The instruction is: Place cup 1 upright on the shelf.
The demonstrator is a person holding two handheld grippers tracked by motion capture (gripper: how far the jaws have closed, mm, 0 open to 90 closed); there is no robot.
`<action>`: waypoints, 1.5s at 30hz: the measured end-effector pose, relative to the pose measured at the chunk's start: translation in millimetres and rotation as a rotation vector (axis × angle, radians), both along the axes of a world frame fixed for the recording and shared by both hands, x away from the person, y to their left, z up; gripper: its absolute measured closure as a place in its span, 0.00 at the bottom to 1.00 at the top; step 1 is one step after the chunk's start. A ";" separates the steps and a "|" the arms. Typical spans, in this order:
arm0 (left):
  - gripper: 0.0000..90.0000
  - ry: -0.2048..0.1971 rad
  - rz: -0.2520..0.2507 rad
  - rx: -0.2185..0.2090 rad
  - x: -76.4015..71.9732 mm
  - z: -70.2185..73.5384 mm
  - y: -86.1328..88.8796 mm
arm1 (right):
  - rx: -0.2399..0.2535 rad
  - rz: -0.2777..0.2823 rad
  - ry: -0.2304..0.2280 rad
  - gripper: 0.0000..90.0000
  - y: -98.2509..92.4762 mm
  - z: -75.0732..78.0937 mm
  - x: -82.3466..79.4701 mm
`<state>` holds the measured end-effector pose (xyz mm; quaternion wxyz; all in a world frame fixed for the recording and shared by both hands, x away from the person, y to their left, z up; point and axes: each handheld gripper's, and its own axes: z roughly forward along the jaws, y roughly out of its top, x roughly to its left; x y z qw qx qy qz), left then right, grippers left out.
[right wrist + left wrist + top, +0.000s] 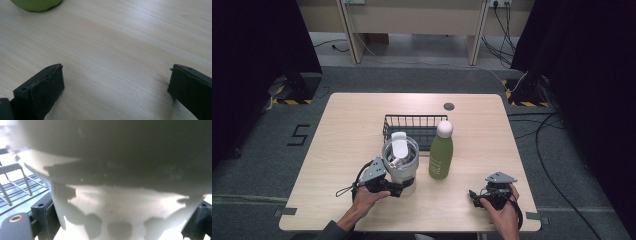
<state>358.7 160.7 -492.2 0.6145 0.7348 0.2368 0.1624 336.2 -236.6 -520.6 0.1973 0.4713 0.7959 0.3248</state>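
High view: left gripper [404, 187] clamped low on tall white lidded plastic tumbler [400, 159], standing near table's [337, 145] front, beside green bottle [441, 151]. Top-heavy, may tip if lifted. Right gripper [478, 196] spread, idle.

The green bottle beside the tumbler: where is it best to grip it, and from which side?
Probably the straight mid-body of the green bottle, from the right, where the open right claw rests on bare table. It stands upright, its white cap is rounded, and the tumbler crowds its left.
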 end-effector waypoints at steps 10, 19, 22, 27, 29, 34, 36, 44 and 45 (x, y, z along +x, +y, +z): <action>0.12 -0.022 0.011 -0.027 8.8 23.5 6.0 | 0.000 0.002 -0.001 0.00 0.0 0.0 0.4; 0.12 -0.050 0.024 -0.017 20.2 48.7 10.0 | 0.000 0.002 -0.001 0.00 0.0 0.0 0.4; 0.12 -0.042 0.027 -0.025 23.3 51.6 12.0 | 0.000 0.002 -0.001 0.00 0.0 0.0 0.5; 0.12 -0.037 0.037 -0.029 29.0 54.5 14.1 | 0.000 0.002 -0.001 0.00 0.0 0.0 0.5; 0.12 -0.030 0.047 -0.025 31.9 56.0 14.7 | 0.000 0.002 -0.001 0.00 0.0 0.0 0.5; 0.12 -0.047 0.053 -0.008 39.6 65.6 14.3 | 0.000 0.003 -0.001 0.00 0.0 0.0 0.5; 0.12 -0.050 0.054 -0.005 41.9 68.9 14.2 | 0.000 0.002 0.000 0.00 0.0 0.0 0.6; 0.12 -0.043 0.067 -0.020 59.1 86.5 16.0 | 0.000 0.001 0.003 0.00 0.1 0.3 0.5; 0.12 -0.038 0.067 -0.025 62.1 89.0 17.1 | 0.000 0.001 0.003 0.00 0.1 0.3 0.5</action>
